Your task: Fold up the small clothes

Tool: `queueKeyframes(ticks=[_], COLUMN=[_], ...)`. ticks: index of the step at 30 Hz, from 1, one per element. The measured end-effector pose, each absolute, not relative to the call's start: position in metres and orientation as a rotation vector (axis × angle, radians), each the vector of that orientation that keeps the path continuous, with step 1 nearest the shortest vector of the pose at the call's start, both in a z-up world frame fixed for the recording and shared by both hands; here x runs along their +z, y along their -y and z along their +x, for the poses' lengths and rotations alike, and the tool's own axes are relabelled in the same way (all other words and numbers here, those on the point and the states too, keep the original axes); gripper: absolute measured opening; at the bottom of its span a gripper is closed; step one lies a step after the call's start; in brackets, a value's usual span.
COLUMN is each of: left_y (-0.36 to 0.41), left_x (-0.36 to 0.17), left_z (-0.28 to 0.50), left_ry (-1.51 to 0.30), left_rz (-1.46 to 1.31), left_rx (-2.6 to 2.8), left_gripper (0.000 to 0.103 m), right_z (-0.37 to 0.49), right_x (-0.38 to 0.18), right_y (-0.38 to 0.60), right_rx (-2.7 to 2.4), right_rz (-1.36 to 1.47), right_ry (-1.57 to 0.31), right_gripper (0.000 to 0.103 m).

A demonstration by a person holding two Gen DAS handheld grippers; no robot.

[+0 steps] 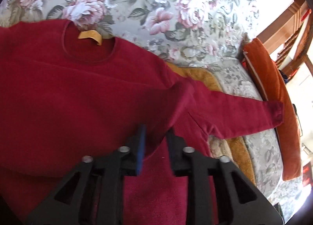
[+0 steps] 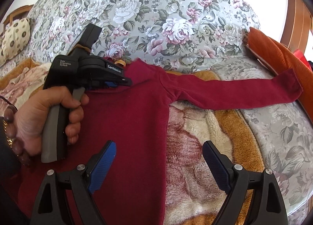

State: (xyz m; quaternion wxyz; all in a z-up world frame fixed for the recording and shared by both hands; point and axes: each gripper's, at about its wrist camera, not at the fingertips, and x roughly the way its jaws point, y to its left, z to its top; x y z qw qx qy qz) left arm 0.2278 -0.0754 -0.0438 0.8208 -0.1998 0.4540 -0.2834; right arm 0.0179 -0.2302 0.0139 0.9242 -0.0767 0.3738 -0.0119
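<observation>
A dark red long-sleeved sweater (image 1: 78, 88) lies flat on a plush blanket, neck with a tan label (image 1: 90, 36) to the far side. Its right sleeve (image 2: 230, 90) stretches out to the right. My left gripper (image 1: 156, 143) is shut on a fold of the sweater's fabric, lifted over the body. It also shows in the right wrist view (image 2: 123, 81), held by a hand over the sweater's upper part. My right gripper (image 2: 159, 166) is open and empty, above the sweater's right side edge.
A floral cushion (image 2: 156, 20) rises behind the sweater. An orange pillow (image 2: 283, 55) lies at the right by the sleeve cuff. The brown and cream plush blanket (image 2: 205, 156) covers the seat. A small patterned pillow (image 2: 15, 37) sits far left.
</observation>
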Motion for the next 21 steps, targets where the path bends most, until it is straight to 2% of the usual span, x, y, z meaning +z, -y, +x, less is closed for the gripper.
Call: queueKeyframes(ticks=[2,4,9,15,18,20,21], left_y=[0.079,0.082,0.052,-0.072,-0.112,-0.122,-0.124], left_x=[-0.04,-0.036,-0.015,0.008,-0.014,-0.043,-0.045], left_z=[0.223,0.217,0.189,0.193,0.218,0.228,0.225], left_ry=[-0.967,-0.97,-0.923,-0.756,-0.851,-0.962,-0.939], left_rz=[-0.434,-0.445,-0.471,-0.462,-0.518,-0.6,-0.594], left_rx=[-0.652,-0.694,-0.731,-0.321,-0.104,-0.085,-0.09], left_gripper=[0.054,0.06,0.06,0.06,0.055,0.041,0.042], right_z=[0.018,0.019,0.019,0.023,0.051,0.082,0.094], right_x=[0.013,0.012,0.01,0.019,0.034,0.042,0.043], right_y=[0.229,0.227,0.231,0.242,0.253,0.263,0.264], right_rx=[-0.024,-0.027,-0.043,-0.05,-0.022,-0.009,-0.001], right_rz=[-0.155,-0.164,-0.17,-0.117,-0.017,0.079,0.098], right_ry=[-0.771,-0.775,-0.781,-0.746,-0.71,-0.683,-0.688], right_gripper=[0.088,0.088,0.088,0.088,0.088,0.088,0.088])
